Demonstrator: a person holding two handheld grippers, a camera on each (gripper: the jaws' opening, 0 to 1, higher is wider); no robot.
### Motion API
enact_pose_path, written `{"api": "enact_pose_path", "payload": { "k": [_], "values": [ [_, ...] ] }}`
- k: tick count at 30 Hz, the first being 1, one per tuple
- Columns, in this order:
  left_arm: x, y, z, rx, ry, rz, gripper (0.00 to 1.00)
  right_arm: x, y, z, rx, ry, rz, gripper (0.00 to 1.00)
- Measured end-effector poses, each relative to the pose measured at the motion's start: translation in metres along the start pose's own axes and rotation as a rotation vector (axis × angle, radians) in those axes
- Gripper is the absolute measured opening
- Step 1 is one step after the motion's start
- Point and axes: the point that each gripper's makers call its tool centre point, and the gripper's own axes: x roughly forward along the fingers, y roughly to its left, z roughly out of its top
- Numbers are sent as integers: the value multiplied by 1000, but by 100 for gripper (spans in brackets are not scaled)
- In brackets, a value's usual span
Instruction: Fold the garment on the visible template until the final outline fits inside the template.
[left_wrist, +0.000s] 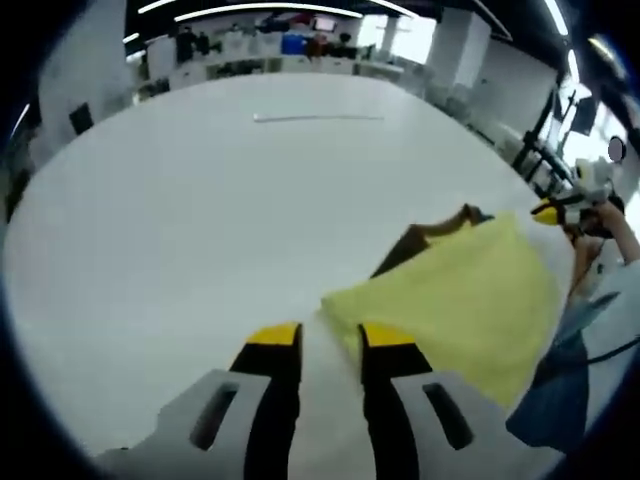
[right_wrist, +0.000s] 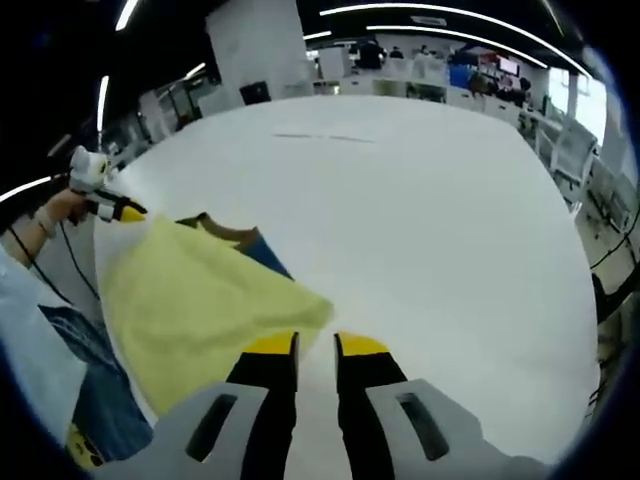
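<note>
A yellow garment (left_wrist: 455, 300) lies folded on the white table (left_wrist: 200, 220), with a brown and blue part (left_wrist: 420, 238) showing at its far edge. My left gripper (left_wrist: 330, 338) stands open just left of the garment's near corner, with bare table between its jaws. In the right gripper view the yellow garment (right_wrist: 190, 290) lies to the left, its brown and blue part (right_wrist: 240, 240) behind it. My right gripper (right_wrist: 315, 347) is open by a narrow gap, just below the garment's pointed corner. Each gripper also appears in the other's view: the right gripper (left_wrist: 555, 212) and the left gripper (right_wrist: 115, 208).
A thin pale strip (left_wrist: 315, 118) lies far out on the table (right_wrist: 430, 230); the same strip (right_wrist: 325, 137) is faint in the right gripper view. The person's jeans (left_wrist: 560, 400) and sleeve (right_wrist: 30, 320) border the garment. Desks and chairs stand beyond the table.
</note>
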Motion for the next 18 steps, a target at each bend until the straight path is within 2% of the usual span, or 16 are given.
{"api": "enact_pose_path", "payload": {
  "k": [11,18],
  "values": [
    [12,-2,1,-6,18,-36,19,5,-3,2,46,-13,4,16],
    [16,-3,-2,-13,29,-54,19,16,-6,4,34,2,3,17]
  ]
}}
